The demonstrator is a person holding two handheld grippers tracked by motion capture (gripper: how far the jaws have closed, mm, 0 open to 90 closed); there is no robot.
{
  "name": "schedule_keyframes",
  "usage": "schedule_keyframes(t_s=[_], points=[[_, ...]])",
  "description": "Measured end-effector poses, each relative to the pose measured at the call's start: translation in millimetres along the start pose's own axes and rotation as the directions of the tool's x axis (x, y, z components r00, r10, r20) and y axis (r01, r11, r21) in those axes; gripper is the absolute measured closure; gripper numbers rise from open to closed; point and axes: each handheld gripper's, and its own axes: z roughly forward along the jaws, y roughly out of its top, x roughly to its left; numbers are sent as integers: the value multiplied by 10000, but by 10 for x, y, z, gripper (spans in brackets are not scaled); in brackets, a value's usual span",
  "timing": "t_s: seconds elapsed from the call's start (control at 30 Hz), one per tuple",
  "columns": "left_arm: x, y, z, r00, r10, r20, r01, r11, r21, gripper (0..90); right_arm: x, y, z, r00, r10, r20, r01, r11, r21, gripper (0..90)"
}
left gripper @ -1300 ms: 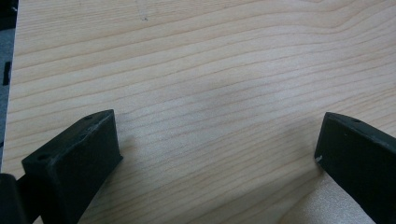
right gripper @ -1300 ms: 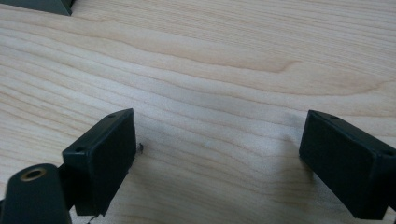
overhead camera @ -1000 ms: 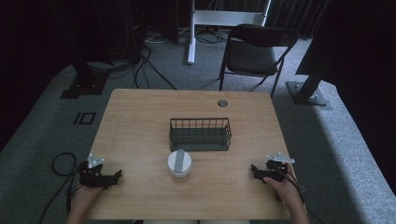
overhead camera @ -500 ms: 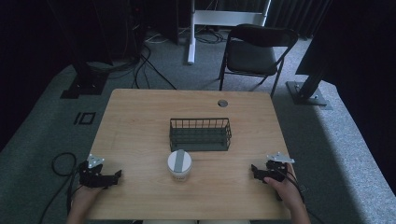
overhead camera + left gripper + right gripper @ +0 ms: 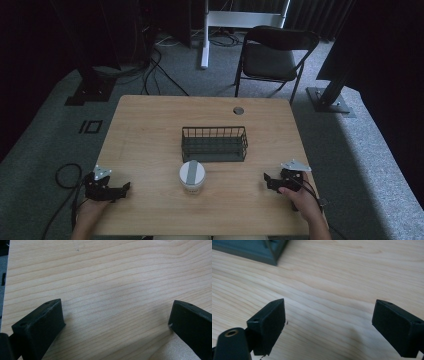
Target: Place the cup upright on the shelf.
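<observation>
We hold both tools low over the wooden table, one near each front corner, which reads as a ready stance before any reach. Our left gripper sits at about eight o'clock from the table's middle, and in the left gripper view its jaws stand wide apart with nothing but bare wood grain between them. Our right gripper sits at about four o'clock, its jaws likewise spread wide over empty wood in the right gripper view, where a corner of the wire basket shows at the upper left. Both tools point inward, toward the white cup, the nearest thing to them, which stands upright between the two and close to the front edge, at six o'clock from the centre. Its top looks closed by a lid with a grey band across it, so we cannot tell what is inside. The basket stands just behind the cup, at twelve o'clock from it, apart from it, and it appears empty. We judge that this spacing leaves either tool a clear path to the cup.
</observation>
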Motion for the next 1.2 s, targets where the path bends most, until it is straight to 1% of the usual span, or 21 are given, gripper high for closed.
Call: schedule_keyframes(t_s=[0.07,0.17,0.27,0.3,0.33,0.4,0.5,0.53,0.63,0.67,0.7,0.77,0.83,0.87,0.97,1.1,1.2], points=[[0,0,1,10000,-5,0,5,10000,-8,1,41,34,4,9998,-151,-138,150,9998,-101,114],[0,0,1,10000,-7,-1,7,10000,-8,1,92,76,7,9992,-258,-299,252,9995,-200,114],[-1,0,1,10000,-7,0,7,10000,-10,1,128,104,9,9987,-290,-427,279,9993,-257,114],[0,0,1,10000,-6,0,6,10000,-8,1,165,129,15,9980,-355,-531,339,9990,-300,114],[0,0,1,10000,-6,0,6,10000,-8,1,165,129,15,9980,-355,-531,339,9990,-300,114],[0,0,1,10000,-6,-1,6,10000,-8,1,207,148,20,9966,-396,-726,369,9986,-386,114],[0,0,1,10000,-6,-1,6,10000,-8,1,248,160,27,9953,-469,-842,436,9982,-413,114],[0,0,1,10000,-6,-2,6,10000,-7,1,294,173,36,9936,-586,-965,544,9975,-457,114],[0,0,1,10000,-4,0,4,10000,-8,1,362,194,45,9912,-666,-1145,610,9968,-518,114],[0,0,0,10000,-6,-1,6,10000,-6,1,383,201,47,9898,-761,-1205,702,9961,-526,114],[0,0,1,10000,-7,-1,7,10000,-9,1,406,210,49,9888,-738,-1300,672,9962,-546,114],[0,0,1,10000,-7,0,7,10000,-8,1,450,225,53,9865,-875,-1385,802,9951,-577,114],[0,0,1,10000,-4,0,4,10000,-7,1,491,240,56,9845,-893,-1510,810,9949,-600,114],[0,0,1,10000,-4,0,4,10000,-7,1,491,240,56,9845,-893,-1510,810,9949,-600,114],[0,0,1,10000,-5,0,5,10000,-7,1,560,264,61,9797,-1063,-1701,958,9930,-683,114],[0,0,1,10000,-7,-1,7,10000,-8,1,638,285,67,9741,-1178,-1928,1043,9914,-788,114],[0,0,1,10000,-8,-1,8,10000,-10,1,708,295,76,9681,-1282,-2153,1122,9901,-848,115]])
